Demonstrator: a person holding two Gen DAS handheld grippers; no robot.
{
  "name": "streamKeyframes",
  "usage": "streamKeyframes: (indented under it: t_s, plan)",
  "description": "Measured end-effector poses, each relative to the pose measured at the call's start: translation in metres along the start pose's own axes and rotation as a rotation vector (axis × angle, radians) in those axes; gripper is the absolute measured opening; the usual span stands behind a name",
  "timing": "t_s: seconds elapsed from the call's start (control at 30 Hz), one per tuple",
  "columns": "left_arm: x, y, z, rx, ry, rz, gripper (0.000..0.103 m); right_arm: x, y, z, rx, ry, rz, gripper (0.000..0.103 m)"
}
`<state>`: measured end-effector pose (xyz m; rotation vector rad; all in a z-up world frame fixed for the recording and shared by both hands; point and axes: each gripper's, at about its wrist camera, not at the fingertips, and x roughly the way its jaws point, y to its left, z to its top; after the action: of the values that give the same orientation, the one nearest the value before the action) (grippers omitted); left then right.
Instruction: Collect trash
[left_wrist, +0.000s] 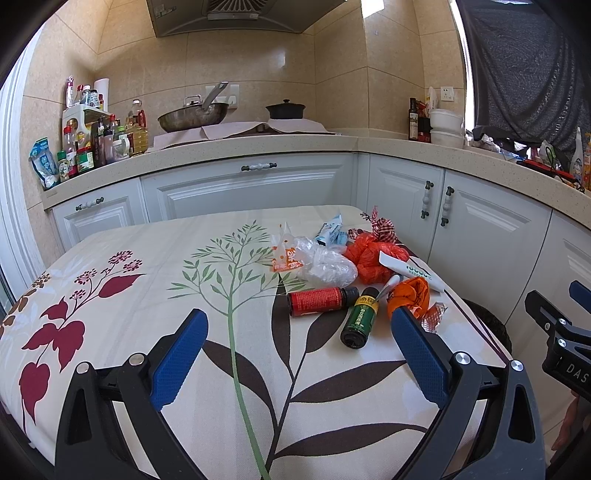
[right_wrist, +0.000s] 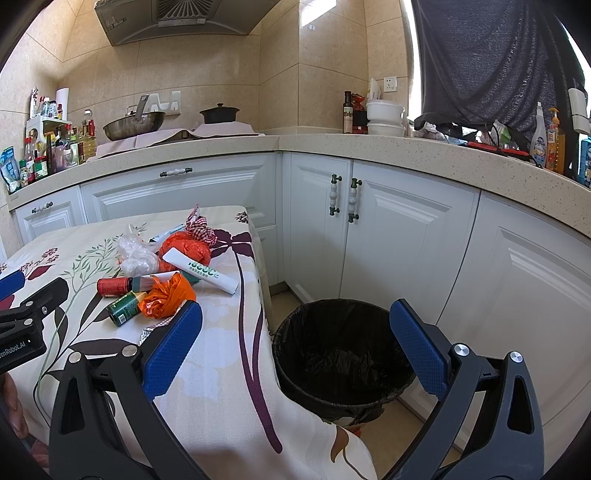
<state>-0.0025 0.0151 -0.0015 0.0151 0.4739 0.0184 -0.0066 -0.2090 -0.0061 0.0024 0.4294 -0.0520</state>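
Here, in the left wrist view, I'm holding the left gripper (left_wrist: 299, 354) spread wide and empty over the tabletop (left_wrist: 147, 295); two bottles, one red (left_wrist: 321, 301) and one green (left_wrist: 360, 319), are lying by the trash pile (left_wrist: 354, 258) near the far right corner. In the right wrist view, the right gripper (right_wrist: 295, 347) is gaping empty over the right edge, above one black-lined bin (right_wrist: 341, 354). "Robot.AI" is showing at left.

Materials and finishes

Tablecloth (left_wrist: 155, 295): matt woven cloth. Bin liner (right_wrist: 343, 354): glossy black plastic. Bags (left_wrist: 369, 254): crinkled plastic. Red bottle (left_wrist: 321, 301): paper label. Wok (left_wrist: 192, 116): dull metal.
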Motion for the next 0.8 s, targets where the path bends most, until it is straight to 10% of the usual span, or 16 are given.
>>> streamKeyframes:
  t_s: [0.67, 0.8]
  plan:
    - [0.007, 0.03, -0.008, -0.018, 0.06, 0.028, 0.096, 0.019, 0.047, 0.0, -0.027, 0.034, 0.127, 0.099]
    - [0.008, 0.04, -0.011, -0.026, 0.063, 0.046, 0.096, 0.031, 0.066, -0.005, -0.039, 0.065, 0.166, 0.085]
